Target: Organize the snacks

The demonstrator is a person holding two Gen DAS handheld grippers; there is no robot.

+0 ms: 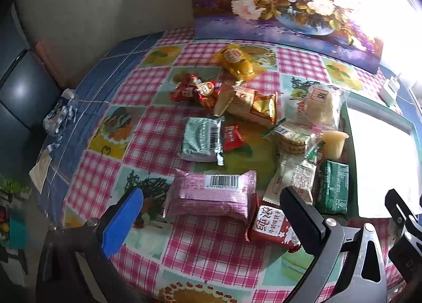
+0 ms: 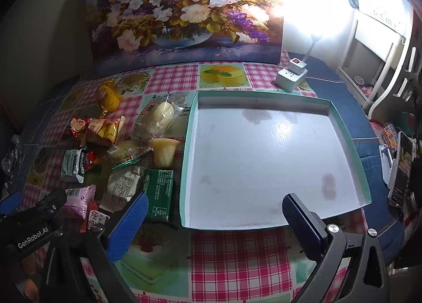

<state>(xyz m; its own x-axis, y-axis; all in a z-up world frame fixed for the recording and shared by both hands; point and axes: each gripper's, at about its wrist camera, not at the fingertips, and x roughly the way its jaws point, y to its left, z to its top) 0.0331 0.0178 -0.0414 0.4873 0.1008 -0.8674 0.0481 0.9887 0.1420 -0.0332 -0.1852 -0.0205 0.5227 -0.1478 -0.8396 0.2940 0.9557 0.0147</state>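
Left gripper (image 1: 211,213): hung over the snack heap with its jaws spread as wide as they go and nothing between them, tilted steeply down at the desk.
Right gripper (image 2: 215,213): likewise fully spread and empty, poised above the near edge of the tray, apparently waiting its turn.
Nearest snack: a pink foil pack (image 1: 211,193) lay barcode-up directly between the left fingers' line of sight, probably the first candidate for a pick.
Snack heap: a silver-green pack (image 1: 200,139), a dark green pack (image 1: 333,187), a red-and-white pack (image 1: 271,226), a jelly cup (image 1: 333,143), a yellow wrapped cake (image 1: 237,62) and red candies (image 1: 197,91) were scattered loosely, several overlapping, left of the tray.
Tray (image 2: 365,171): a shallow white box with a teal rim sat bare on the right, just beside the heap, seemingly the place meant to receive the sorted snacks.
Desk (image 2: 237,263): covered in a pink checked cloth.
Backdrop: a flower painting (image 2: 184,13) leaned against the wall; a white plug adapter (image 2: 291,76) stood behind the tray.
Progress: judged as not yet begun.
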